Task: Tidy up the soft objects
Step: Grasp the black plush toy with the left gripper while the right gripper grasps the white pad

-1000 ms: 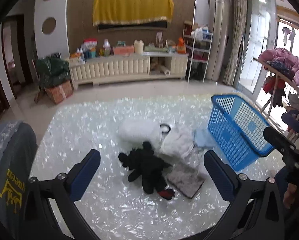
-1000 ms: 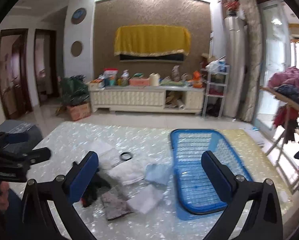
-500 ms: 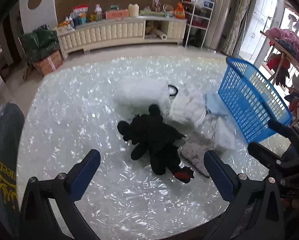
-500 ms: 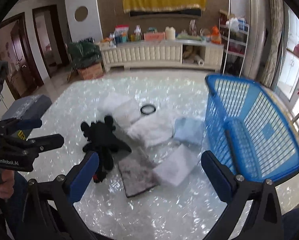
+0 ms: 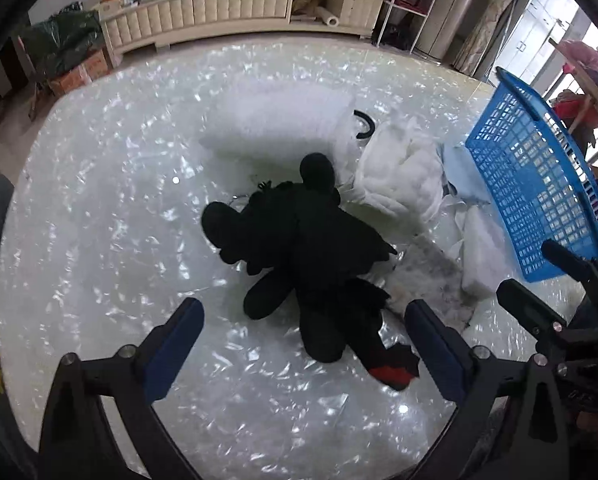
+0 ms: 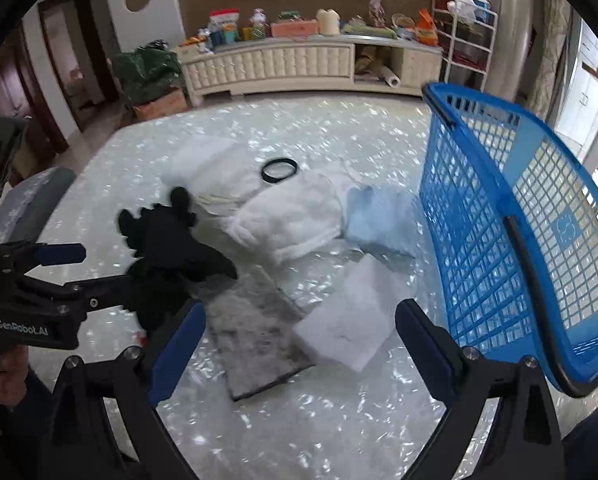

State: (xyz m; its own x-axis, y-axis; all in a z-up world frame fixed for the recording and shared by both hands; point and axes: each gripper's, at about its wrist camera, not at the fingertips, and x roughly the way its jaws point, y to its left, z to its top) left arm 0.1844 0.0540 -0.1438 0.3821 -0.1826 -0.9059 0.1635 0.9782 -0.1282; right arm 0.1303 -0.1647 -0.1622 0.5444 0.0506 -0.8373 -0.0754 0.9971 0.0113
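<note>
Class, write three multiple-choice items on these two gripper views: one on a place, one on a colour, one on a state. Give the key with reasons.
1. Where does the black elastic ring lie?
A. inside the basket
B. on the table beyond the white fluffy towel
C. on the plush toy

2. What colour is the plastic mesh basket?
A. blue
B. green
C. red

3. How are the left gripper and the right gripper?
A. both shut on cloth
B. left holds the toy
C. both open, holding nothing

Key: 1 B, the ring rests on the table past the towel. 2 A, its mesh walls are blue. 3 C, the fingers stand wide apart above the black plush toy and the grey cloth.
</note>
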